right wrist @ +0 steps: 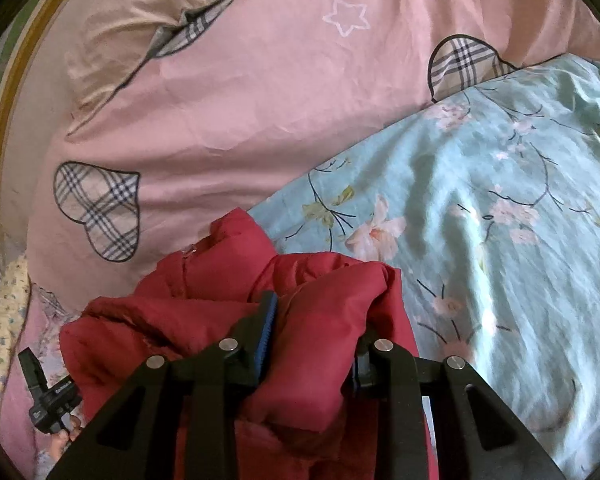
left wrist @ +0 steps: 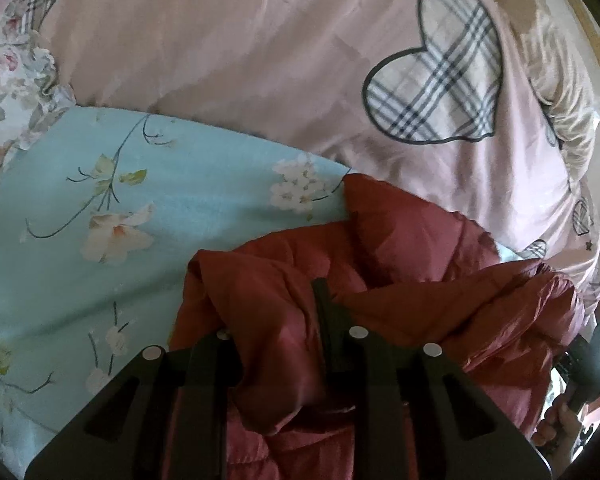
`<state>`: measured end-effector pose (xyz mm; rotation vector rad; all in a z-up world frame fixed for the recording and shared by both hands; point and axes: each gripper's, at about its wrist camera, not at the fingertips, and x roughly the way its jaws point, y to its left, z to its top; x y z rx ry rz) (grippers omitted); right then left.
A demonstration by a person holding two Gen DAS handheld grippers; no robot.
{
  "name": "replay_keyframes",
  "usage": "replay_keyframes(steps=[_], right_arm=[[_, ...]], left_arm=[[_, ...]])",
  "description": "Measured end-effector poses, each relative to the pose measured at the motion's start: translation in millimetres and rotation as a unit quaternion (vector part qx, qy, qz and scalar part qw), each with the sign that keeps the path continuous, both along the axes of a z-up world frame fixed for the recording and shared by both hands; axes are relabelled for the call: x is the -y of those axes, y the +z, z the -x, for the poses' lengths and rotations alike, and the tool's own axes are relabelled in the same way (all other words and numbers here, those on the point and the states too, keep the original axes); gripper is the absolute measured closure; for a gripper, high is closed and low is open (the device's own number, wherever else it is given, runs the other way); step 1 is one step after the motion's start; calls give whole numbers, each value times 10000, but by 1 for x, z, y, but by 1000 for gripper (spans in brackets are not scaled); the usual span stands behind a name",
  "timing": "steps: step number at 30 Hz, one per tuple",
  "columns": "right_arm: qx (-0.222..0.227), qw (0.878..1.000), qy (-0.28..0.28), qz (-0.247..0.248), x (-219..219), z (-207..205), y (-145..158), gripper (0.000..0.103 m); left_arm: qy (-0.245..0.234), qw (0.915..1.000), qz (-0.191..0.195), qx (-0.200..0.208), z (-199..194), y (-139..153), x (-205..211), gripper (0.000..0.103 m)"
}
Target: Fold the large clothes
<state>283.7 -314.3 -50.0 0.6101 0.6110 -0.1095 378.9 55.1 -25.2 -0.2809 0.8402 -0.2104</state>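
Observation:
A dark red puffy jacket (left wrist: 420, 280) hangs bunched between both grippers above a bed. My left gripper (left wrist: 276, 320) is shut on a thick fold of it; the fabric hides the left finger, and the right finger (left wrist: 324, 312) shows. In the right wrist view my right gripper (right wrist: 312, 332) is shut on another bulky fold of the jacket (right wrist: 204, 304); its blue-padded left finger (right wrist: 266, 332) presses into the fabric and the right finger is mostly hidden. The other gripper shows at the edge of each view, the right one (left wrist: 592, 356) and the left one (right wrist: 46, 396).
Below lies a light blue floral sheet (left wrist: 100, 208), also in the right wrist view (right wrist: 500, 220). A pink duvet with plaid hearts (left wrist: 260, 40) fills the far side (right wrist: 260, 100). A floral pillow (left wrist: 8, 80) lies at far left. A wooden bed frame (right wrist: 8, 100) runs along the edge.

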Motion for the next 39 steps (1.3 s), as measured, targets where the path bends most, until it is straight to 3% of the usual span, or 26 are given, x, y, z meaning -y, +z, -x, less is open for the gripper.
replay_keyframes(steps=[5, 13, 19, 23, 26, 34, 39], right_arm=[[-40, 9999, -45, 94, 0, -16, -12, 73], [-103, 9999, -45, 100, 2, -31, -24, 71], [-90, 9996, -36, 278, -3, -34, -26, 70], [-117, 9995, -84, 293, -3, -37, -28, 70], [-126, 9994, -118, 304, -3, -40, -30, 70], [-207, 9989, -134, 410, -3, -52, -31, 69], [-207, 9990, -126, 379, -2, -53, -32, 69]], left_arm=[[50, 9999, -110, -25, -13, -11, 6, 82], [-1, 9998, -199, 79, -8, -3, 5, 79], [-78, 9990, -322, 289, 19, 11, -4, 66], [79, 9983, -284, 498, 44, 25, -16, 47], [53, 9978, -131, 651, 66, 34, -22, 47], [-812, 9950, -34, 582, 102, 30, 26, 47], [-1276, 9900, -244, 559, 109, 25, 68, 47]])
